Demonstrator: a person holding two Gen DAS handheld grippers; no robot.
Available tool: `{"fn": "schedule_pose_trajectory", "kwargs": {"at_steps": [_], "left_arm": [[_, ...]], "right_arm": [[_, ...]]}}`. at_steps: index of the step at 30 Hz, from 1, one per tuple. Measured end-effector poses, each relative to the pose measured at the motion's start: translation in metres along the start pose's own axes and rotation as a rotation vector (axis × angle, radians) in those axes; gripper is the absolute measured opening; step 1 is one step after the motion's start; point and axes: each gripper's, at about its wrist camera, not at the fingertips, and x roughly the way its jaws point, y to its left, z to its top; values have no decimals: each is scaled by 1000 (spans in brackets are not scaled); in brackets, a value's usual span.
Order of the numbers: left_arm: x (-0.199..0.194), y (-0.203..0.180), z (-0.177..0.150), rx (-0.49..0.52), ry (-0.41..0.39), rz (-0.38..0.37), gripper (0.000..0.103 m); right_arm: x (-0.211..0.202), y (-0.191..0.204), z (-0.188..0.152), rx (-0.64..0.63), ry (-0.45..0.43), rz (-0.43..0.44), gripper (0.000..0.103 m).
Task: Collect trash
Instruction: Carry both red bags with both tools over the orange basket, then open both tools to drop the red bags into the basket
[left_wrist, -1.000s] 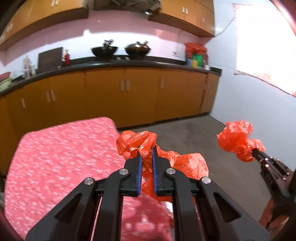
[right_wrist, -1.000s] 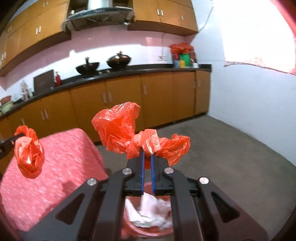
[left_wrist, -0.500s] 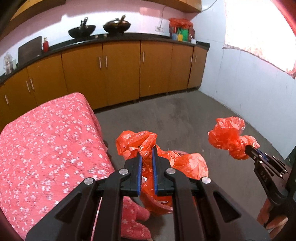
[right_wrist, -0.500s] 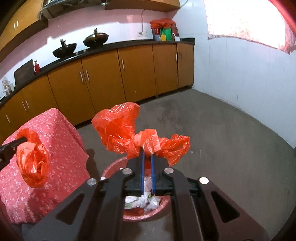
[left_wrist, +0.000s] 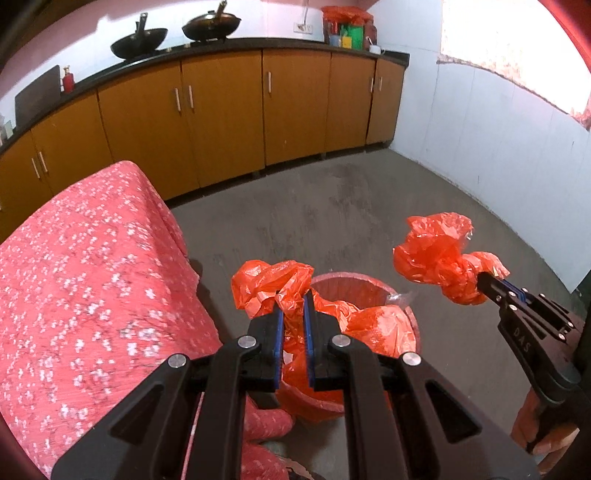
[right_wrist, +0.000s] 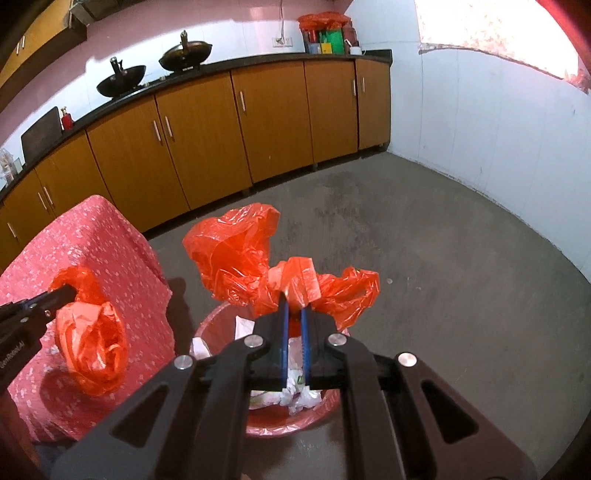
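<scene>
I am holding the red trash bag by two bunches of its rim, one in each claw. In the left wrist view the left claw (left_wrist: 293, 314) is clenched on a crumpled handle of the red bag (left_wrist: 369, 321) at the lower centre of the frame, and the right claw (left_wrist: 493, 288) is showing at the right edge, gripping the other bunch of plastic above the floor. In the right wrist view the right claw (right_wrist: 293, 314) is likewise pinching red plastic at centre frame, with the left claw (right_wrist: 61, 295) coming in from the left edge, its bunch hanging in front of the pink flowered cloth (right_wrist: 92, 251).

The bag is lining a round red bin (right_wrist: 325, 410) that is standing on the grey floor (right_wrist: 443, 277) at the lower centre, just beside the cloth-covered furniture. White crumpled paper trash (right_wrist: 295, 395) is lying inside it, partly hidden behind my claw.

I am judging the step to be closing up the liner: both handles are gathered and the rest of the bag is sitting in the bin. The next move is calling for bringing the two bunches together over the bin's mouth, to cross or knot them, without letting the thin plastic slip from either grip. The film is looking slick and light, so I am expecting to need slow, even pulling; a sharp tug could tear it or tip the bin.
</scene>
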Motion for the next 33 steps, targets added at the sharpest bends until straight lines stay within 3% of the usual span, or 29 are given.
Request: {"fn": "schedule_pose_trajectory", "kwargs": {"at_steps": [16,20,22,26,33], "left_arm": [[62,-27,-2,49,118,-13,9],[72,-29,0,52,131,-20,10],[77,-30,0,44,136,-20,13],[85,-27,-1,23,146,-29,30],[84,-23,-1,3,147,-52,31]], "right_arm": [[56,-4,5,45,86,36,7],[65,-7,9,69,96,67,13],[68,-9,10,81,98,75,16],[71,-13,9,94,101,77,22],[63,-23,5,103,96,45,29]]}}
